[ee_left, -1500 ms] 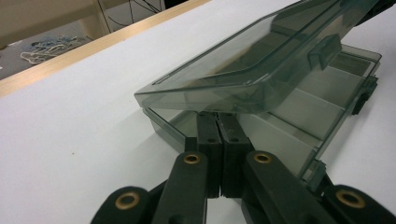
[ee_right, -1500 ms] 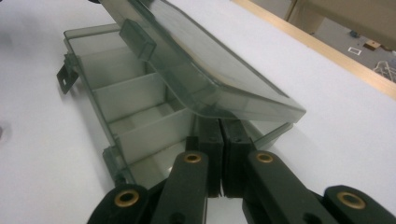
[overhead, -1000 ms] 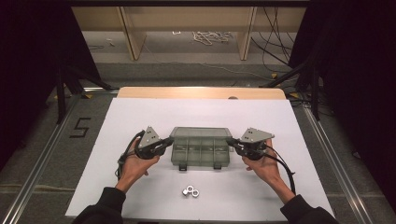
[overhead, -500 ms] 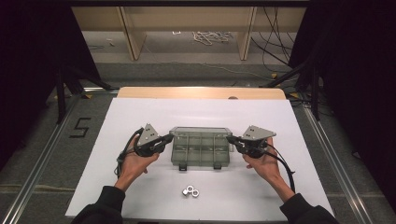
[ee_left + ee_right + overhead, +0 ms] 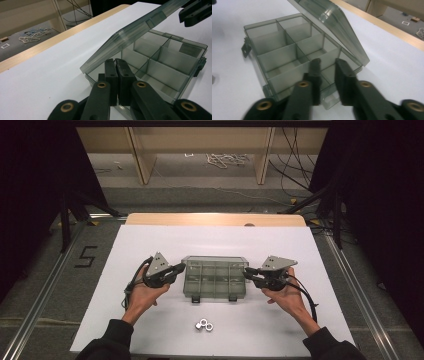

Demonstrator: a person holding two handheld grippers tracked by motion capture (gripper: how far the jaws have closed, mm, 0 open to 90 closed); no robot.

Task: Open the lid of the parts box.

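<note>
A clear grey compartment box (image 5: 215, 282) sits mid-table with its lid (image 5: 130, 32) raised at a slant over empty compartments. My left gripper (image 5: 180, 266) is at the box's left end; in the left gripper view its jaws (image 5: 115, 60) are shut together, tips at the box's end wall under the lid. My right gripper (image 5: 247, 271) is at the box's right end. Its jaws (image 5: 327, 61) have just been opening and stand apart over the end wall, with no pad pressing on anything. The right gripper's tips (image 5: 196, 12) also show past the lid.
Two metal nuts (image 5: 204, 325) lie on the white table sheet (image 5: 150, 240) in front of the box, between my forearms. The table's wooden far edge (image 5: 215, 219) lies beyond. Cables (image 5: 225, 159) and shelf legs stand on the floor behind.
Both hands have stayed where they were at the box's ends. The right gripper's jaws have parted a little; the box has not moved.
</note>
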